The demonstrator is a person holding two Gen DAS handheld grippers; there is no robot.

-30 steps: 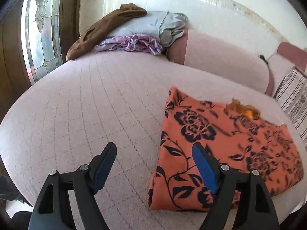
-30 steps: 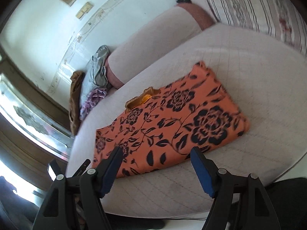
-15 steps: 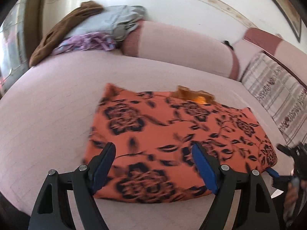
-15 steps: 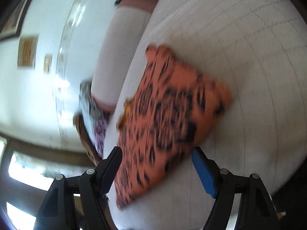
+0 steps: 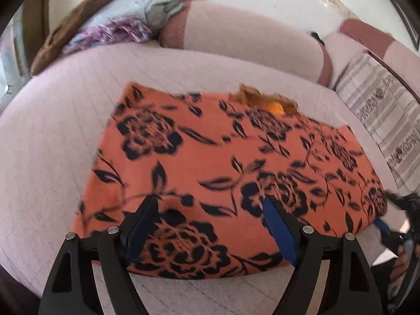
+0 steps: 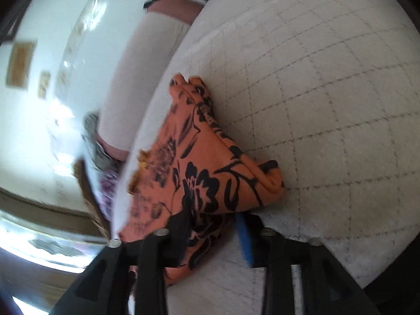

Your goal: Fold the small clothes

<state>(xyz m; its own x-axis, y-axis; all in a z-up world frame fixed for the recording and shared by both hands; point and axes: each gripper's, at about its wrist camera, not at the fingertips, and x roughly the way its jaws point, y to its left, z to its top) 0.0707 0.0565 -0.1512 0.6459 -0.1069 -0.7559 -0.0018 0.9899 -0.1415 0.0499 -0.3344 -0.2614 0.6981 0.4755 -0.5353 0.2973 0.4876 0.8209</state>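
Both tongs gaping: left gripper (image 5: 210, 225) hovering over orange floral garment (image 5: 231, 173) lying on quilted bed (image 5: 52, 136), right gripper (image 6: 212, 239) straddling its near corner. Judging: pinch all layers w/ right before lifting.

Folded orange floral garment (image 5: 225, 162), quilted bed (image 5: 52, 136), left gripper (image 5: 210, 225) spread

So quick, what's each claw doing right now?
Left gripper: open, over the orange floral garment.
Right gripper: open, straddling the garment's edge, not clamped.
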